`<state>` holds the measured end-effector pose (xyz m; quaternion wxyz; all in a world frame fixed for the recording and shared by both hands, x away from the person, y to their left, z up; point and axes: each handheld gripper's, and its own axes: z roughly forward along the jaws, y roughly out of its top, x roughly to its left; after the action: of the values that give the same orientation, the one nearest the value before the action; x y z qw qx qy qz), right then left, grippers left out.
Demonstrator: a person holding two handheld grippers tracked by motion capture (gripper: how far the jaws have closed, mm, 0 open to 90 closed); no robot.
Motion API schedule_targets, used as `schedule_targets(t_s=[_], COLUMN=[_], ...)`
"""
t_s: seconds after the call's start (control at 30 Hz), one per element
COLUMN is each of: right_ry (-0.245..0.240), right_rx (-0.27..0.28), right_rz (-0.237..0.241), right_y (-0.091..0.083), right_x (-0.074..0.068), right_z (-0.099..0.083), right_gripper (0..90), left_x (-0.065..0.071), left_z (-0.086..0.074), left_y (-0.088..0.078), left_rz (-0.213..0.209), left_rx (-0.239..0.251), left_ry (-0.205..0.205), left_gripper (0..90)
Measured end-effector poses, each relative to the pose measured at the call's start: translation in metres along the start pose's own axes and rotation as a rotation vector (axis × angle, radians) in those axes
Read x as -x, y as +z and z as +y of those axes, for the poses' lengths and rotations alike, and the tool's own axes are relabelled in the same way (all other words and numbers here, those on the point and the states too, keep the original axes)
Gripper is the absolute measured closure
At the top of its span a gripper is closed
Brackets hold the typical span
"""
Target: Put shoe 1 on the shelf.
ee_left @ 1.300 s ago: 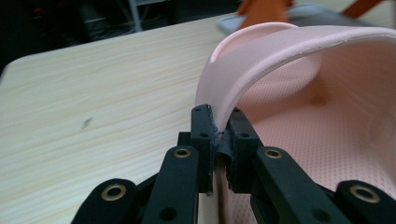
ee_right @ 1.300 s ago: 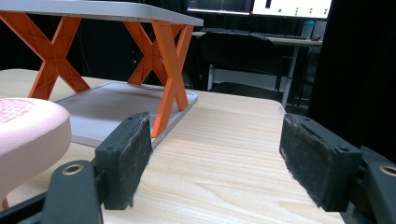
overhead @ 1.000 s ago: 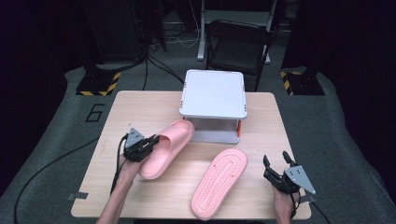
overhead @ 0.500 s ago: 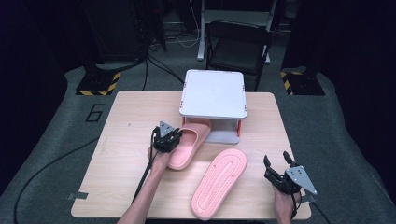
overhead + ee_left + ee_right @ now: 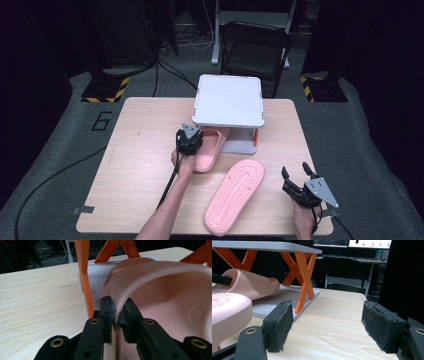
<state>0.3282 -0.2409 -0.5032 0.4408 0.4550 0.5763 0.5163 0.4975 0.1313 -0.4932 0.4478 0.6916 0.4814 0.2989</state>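
Note:
My left gripper (image 5: 190, 142) (image 5: 117, 315) is shut on the strap edge of a pink slipper (image 5: 209, 150) (image 5: 162, 290). That slipper's toe end lies under the white-topped rack (image 5: 229, 100), on its base plate (image 5: 96, 280) beside an orange leg (image 5: 83, 272). A second pink slipper (image 5: 235, 195) (image 5: 227, 307) lies sole up on the table near the front. My right gripper (image 5: 295, 173) (image 5: 327, 325) rests open at the table's front right, with nothing between its pads. From there the held slipper (image 5: 249, 283) shows under the rack (image 5: 262, 245).
The wooden table (image 5: 140, 165) has free room on its left half and at the right of the rack. Orange X-shaped legs (image 5: 303, 277) hold up the rack's top. A black chair (image 5: 255, 50) stands behind the table on the floor.
My left gripper has carried its slipper rightward and away from me, so its toe end now sits beneath the rack. The sole-up slipper and my right gripper have stayed put.

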Motion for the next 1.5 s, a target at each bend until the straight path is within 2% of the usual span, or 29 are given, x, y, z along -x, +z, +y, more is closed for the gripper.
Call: schedule_targets(t_s=[0.07, 0.1, 0.17, 0.27, 0.33, 0.4, 0.47, 0.5, 0.57, 0.67, 0.77, 0.8, 0.87, 0.97, 1.0, 1.03, 1.07, 1.13, 1.17, 1.2, 1.23, 1.3, 1.33, 1.4, 1.5], right_ry=[-0.008, -0.008, -0.001, -0.004, -0.005, -0.004, -0.010, -0.010, -0.008, -0.010, -0.019, -0.022, -0.021, -0.024, -0.024, -0.027, -0.027, -0.023, -0.021, -0.021, -0.019, -0.014, -0.013, -0.015, -0.017], right_rx=[0.003, 0.003, 0.001, 0.002, 0.002, 0.005, -0.002, -0.001, -0.001, -0.007, -0.006, -0.007, -0.007, -0.010, -0.010, -0.011, -0.011, -0.011, -0.012, -0.012, -0.011, -0.006, -0.009, -0.008, -0.012], right_rz=[0.000, 0.000, 0.001, 0.003, 0.003, -0.001, 0.002, 0.002, 0.003, 0.004, 0.006, 0.010, 0.007, 0.009, 0.008, 0.011, 0.011, 0.010, 0.008, 0.008, 0.007, 0.001, 0.005, 0.006, 0.004], right_y=[0.000, 0.000, 0.000, -0.001, 0.000, 0.000, 0.001, 0.001, 0.001, 0.000, 0.001, 0.000, 0.000, 0.001, 0.001, 0.001, 0.001, 0.000, 0.000, 0.000, 0.000, 0.001, 0.000, 0.000, 0.001], right_x=[0.000, 0.000, 0.000, 0.001, 0.001, 0.001, 0.000, 0.000, 0.000, -0.001, -0.003, -0.003, -0.004, -0.004, -0.004, -0.003, -0.003, -0.003, -0.002, -0.002, -0.002, -0.002, -0.003, -0.003, -0.004], right_z=[0.000, 0.000, 0.000, 0.000, 0.000, -0.001, -0.001, -0.001, -0.001, -0.001, 0.000, 0.000, 0.000, -0.001, -0.001, -0.001, -0.001, -0.001, -0.001, -0.001, -0.001, -0.001, 0.000, 0.000, 0.000], right_gripper=[24.7, 24.7, 24.7, 24.7, 24.7, 24.7, 24.7, 24.7, 24.7, 24.8, 24.8, 24.8, 24.8, 24.8, 24.8, 24.8, 24.8, 24.8, 24.8, 24.8, 24.8, 24.8, 24.8, 24.8, 24.8], left_x=[0.004, 0.004, 0.006, 0.006, 0.007, 0.007, 0.006, 0.005, 0.004, 0.003, 0.001, 0.001, 0.002, 0.003, 0.002, 0.001, 0.000, -0.003, -0.005, -0.006, -0.007, -0.009, -0.011, -0.013, -0.011], left_z=[0.000, 0.000, -0.001, -0.002, -0.003, -0.003, -0.004, -0.003, -0.001, 0.000, 0.001, 0.000, 0.000, 0.000, 0.001, 0.002, 0.003, 0.003, 0.003, 0.002, -0.001, -0.007, -0.012, -0.019, -0.030], left_y=[0.003, 0.004, 0.006, 0.009, 0.010, 0.010, 0.009, 0.009, 0.008, 0.010, 0.013, 0.012, 0.015, 0.016, 0.014, 0.010, 0.007, -0.004, -0.009, -0.015, -0.023, -0.034, -0.041, -0.049, -0.060], left_rz=[0.021, 0.024, 0.055, 0.054, 0.053, 0.043, 0.039, 0.028, 0.005, 0.006, 0.031, 0.039, 0.045, 0.020, 0.006, -0.007, -0.022, -0.095, -0.123, -0.153, -0.189, -0.225, -0.252, -0.272, -0.279], left_rx=[0.002, -0.018, -0.017, -0.020, -0.013, -0.032, -0.026, -0.015, -0.013, -0.008, 0.010, 0.006, 0.025, 0.033, 0.038, 0.045, 0.046, 0.042, 0.036, 0.024, 0.014, -0.005, -0.030, -0.056, -0.098], left_ry=[-0.003, 0.007, -0.010, -0.030, -0.062, -0.046, -0.057, -0.075, -0.073, -0.065, -0.089, -0.085, -0.107, -0.127, -0.125, -0.112, -0.109, -0.095, -0.087, -0.078, -0.069, -0.048, -0.034, 0.010, 0.093], left_gripper=[80.3, 80.2, 80.0, 79.4, 78.9, 77.1, 74.8, 73.9, 69.6, 70.0, 71.1, 71.5, 71.4, 67.8, 64.9, 56.4, 56.4, 49.2, 42.0, 42.0, 38.1, 30.6, 22.8, 21.2, 17.9])
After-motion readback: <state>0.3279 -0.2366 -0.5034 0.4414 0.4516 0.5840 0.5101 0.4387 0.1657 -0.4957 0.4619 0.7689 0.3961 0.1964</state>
